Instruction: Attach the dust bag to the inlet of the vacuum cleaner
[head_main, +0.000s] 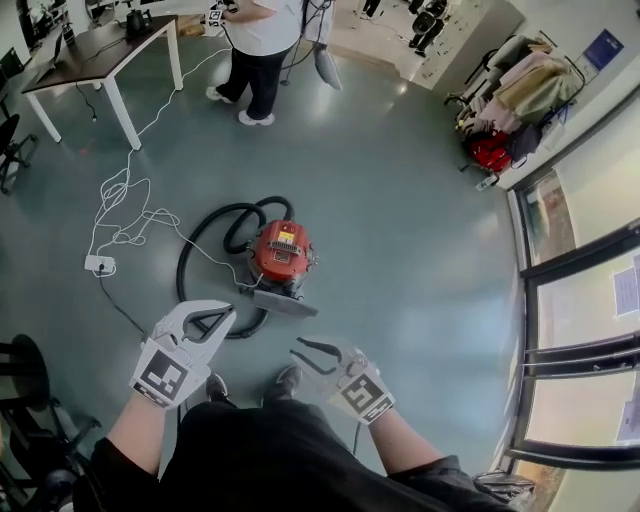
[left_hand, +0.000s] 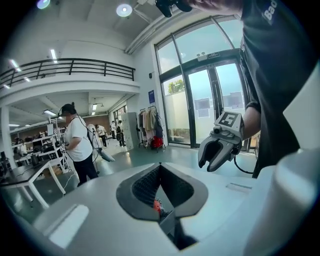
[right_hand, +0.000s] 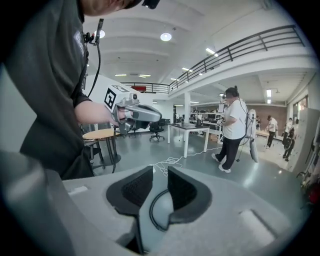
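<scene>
One red canister vacuum cleaner (head_main: 281, 253) stood on the grey-green floor (head_main: 400, 200), ahead of the two grippers and well apart from both. Its one black hose (head_main: 190, 262) curled in a loop on the vacuum's left. One flat grey piece (head_main: 286, 303) lay against the vacuum's near side; whether this was the dust bag could not be told.

The left gripper (head_main: 228, 315) was clenched, its two jaw tips meeting with nothing caught between them. The right gripper (head_main: 297, 350) was released, a narrow gap showing between its two jaws, and it held nothing. Both hovered above the floor, just over the wearer's two shoes (head_main: 288, 378).

One white cable (head_main: 125, 215) trailed across the floor to one power strip (head_main: 99, 264), left of the hose. Toward the floor's far left corner stood one dark-topped desk (head_main: 90, 60), with one person (head_main: 262, 40) standing beside it. One loaded clothes rack (head_main: 505, 110) stood along the floor's right edge, by the glass doors (head_main: 585, 300).
</scene>
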